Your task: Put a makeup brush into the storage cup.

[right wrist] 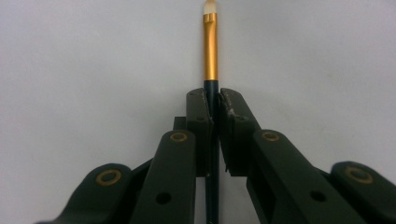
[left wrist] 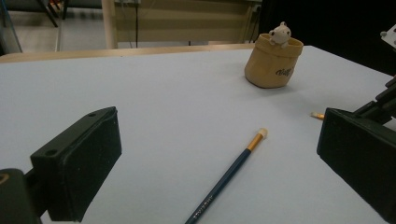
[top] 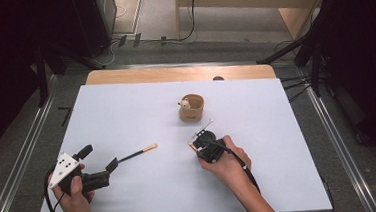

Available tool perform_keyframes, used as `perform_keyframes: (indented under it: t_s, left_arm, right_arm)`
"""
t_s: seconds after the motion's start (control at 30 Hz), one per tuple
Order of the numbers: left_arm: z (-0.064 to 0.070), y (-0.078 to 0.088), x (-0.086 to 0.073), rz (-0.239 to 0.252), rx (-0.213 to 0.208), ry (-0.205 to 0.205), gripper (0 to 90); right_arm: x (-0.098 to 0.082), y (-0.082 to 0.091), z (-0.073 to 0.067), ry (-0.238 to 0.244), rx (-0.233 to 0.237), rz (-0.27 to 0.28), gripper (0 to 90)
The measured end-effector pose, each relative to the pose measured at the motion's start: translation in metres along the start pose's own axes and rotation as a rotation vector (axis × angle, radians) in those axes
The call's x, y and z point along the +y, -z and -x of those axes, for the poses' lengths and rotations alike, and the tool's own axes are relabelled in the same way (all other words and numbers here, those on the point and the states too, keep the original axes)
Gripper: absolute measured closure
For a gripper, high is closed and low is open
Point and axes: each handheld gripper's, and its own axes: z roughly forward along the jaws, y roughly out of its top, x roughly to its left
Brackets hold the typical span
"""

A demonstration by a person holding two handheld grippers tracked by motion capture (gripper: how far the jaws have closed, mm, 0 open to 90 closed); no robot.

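1. Toward the near right part of the white desk (top: pixel 126 115), the right gripper (top: pixel 197 146) is clamping a dark blue pencil (right wrist: pixel 210 56), its jaws closed tight on the shaft just below the gold ferrule.
2. Beyond the jaws, the gold ferrule and pale eraser tip are sticking out, pointing toward the left edge of the desk in the high view.
3. Near the left corner of the near edge, the left gripper (top: pixel 112 165) is resting with its jaws standing wide apart and holding nothing.
4. Just ahead of that gripper, a second blue pencil (top: pixel 136 152) is lying flat, its eraser end pointing toward the desk's centre.
5. Toward the far edge, right of centre, a tan cup-shaped pencil holder (top: pixel 191 108) with a small white figure on its rim is standing upright, well apart from both pencils.
6. Judging by their looks, the pencils are light, stiff and thin, with lacquered sides likely to be slipping or rolling under a loose pinch.
7. Gripping the painted shaft squarely, rather than the smooth metal ferrule or soft eraser, is looking like the safer hold.
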Motion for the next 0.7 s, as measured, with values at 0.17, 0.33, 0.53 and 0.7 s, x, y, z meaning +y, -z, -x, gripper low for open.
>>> perform_keyframes:
  t_s: [0.17,0.33,0.53,0.7]
  left_arm:
    - [0.0,-0.001,0.0,0.0,-0.003,-0.001,0.6]
    - [0.0,0.0,0.0,-0.002,0.0,0.0,0.6]
    - [0.0,0.0,0.0,0.001,0.001,0.003,0.6]
    - [-0.001,0.0,0.0,0.003,0.001,0.004,0.6]
  right_arm:
    - [-0.003,0.001,0.005,-0.017,0.036,0.03,84.8]
    - [-0.007,0.008,0.01,-0.048,0.068,0.111,84.8]
    - [-0.008,0.016,0.012,-0.046,0.081,0.175,84.8]
    - [-0.01,0.022,0.01,-0.048,0.105,0.256,84.8]
